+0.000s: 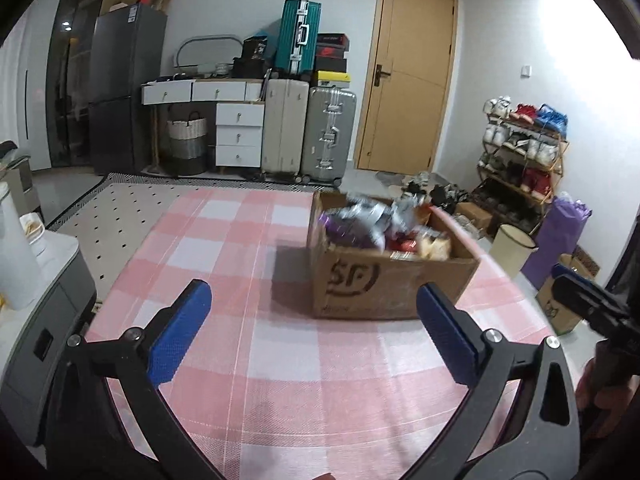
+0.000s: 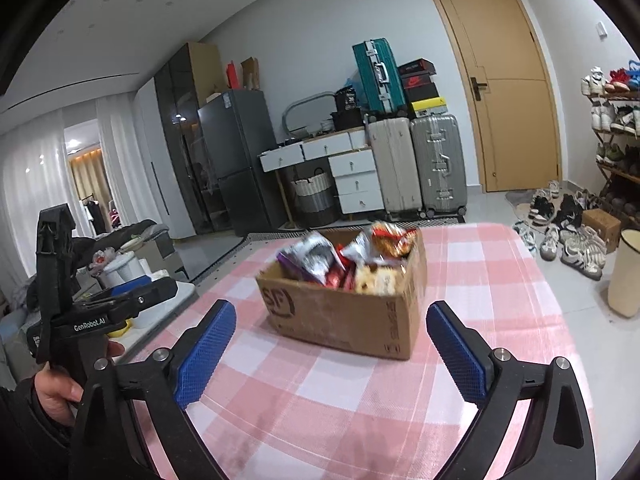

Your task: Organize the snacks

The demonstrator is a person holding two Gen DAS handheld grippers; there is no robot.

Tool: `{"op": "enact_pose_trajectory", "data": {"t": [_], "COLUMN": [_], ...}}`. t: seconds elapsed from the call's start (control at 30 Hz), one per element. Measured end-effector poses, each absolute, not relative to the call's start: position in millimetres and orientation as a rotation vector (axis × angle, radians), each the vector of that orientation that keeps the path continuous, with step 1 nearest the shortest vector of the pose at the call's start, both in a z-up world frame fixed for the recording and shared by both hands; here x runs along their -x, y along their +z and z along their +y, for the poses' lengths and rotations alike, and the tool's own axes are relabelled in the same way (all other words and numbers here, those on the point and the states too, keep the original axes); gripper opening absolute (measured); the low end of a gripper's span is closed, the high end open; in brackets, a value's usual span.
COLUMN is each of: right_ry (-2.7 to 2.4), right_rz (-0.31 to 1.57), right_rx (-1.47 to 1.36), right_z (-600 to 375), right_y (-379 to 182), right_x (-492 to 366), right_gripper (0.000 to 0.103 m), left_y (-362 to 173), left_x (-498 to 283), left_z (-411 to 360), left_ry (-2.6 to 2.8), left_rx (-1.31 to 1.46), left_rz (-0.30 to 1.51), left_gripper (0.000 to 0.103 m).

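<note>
White walls, pale tiled floor. Tan wooden door (image 1: 408, 76) shut at back. Dark fridge (image 1: 124, 88) left of white drawer unit (image 1: 239, 132); woven basket (image 1: 187, 138) beneath. Suitcases (image 1: 328, 136) stand beside drawers, teal one (image 1: 298, 36) stacked above. Shoe rack (image 1: 520, 148) along right wall, loose shoes (image 2: 572, 240) on floor. Sheer curtains (image 2: 36, 168) far left.

Cardboard, foil and cloth

A matt brown cardboard box (image 2: 340, 316) is seen on woven checked cloth (image 2: 460, 280); glossy foil snack packets (image 2: 316, 258) are crumpled inside.
</note>
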State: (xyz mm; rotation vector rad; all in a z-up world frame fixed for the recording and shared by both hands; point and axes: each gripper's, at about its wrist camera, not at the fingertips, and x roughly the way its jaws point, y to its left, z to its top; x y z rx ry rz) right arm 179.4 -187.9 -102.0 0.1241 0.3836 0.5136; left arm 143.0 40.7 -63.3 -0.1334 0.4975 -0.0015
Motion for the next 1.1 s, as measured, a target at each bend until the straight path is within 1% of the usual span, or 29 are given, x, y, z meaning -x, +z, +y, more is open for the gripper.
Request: {"op": "enact_pose_trajectory", "data": {"t": [0.2,0.33,0.47,0.57,0.8,1.1], "right_ry": [0.466,0.457,0.458,0.459,0.457,0.457], "right_rz": [0.374,0.367,0.386,0.379,0.364,0.352], "right_rx": [-0.064,-0.029,-0.037,-0.043,-0.103,-0.115], "right_z": [-184.7,-181.2,-178.0,-178.1,-191.4,-192.3], "right_y": [-135.6,-149.7,-165.5,-164.1,-163.8,-166.6], "right_x": [-185.0,-187.3,-190.5,-192.4,-190.3,-187.0], "right_gripper": [0.098,0.098,0.098,0.098,0.101,0.102], "left_y": [-116.0,-132.2,-138.2,-138.8,-137.6,-140.6], "left_x": [-161.3,-170.6,-172.9,-170.4,-171.8,-173.6], "left_z": [37.7,33.1,29.4,28.3,24.7,20.6], "left_ry": [0.069,0.100,0.103,0.111,0.110,0.086], "left_rx": [0.106,0.066,0.049,0.037,0.023,0.008], "left_rz": [0.559,0.549,0.528,0.501,0.506,0.510], "left_gripper": [0.102,0.102,0.102,0.102,0.102,0.102]}}
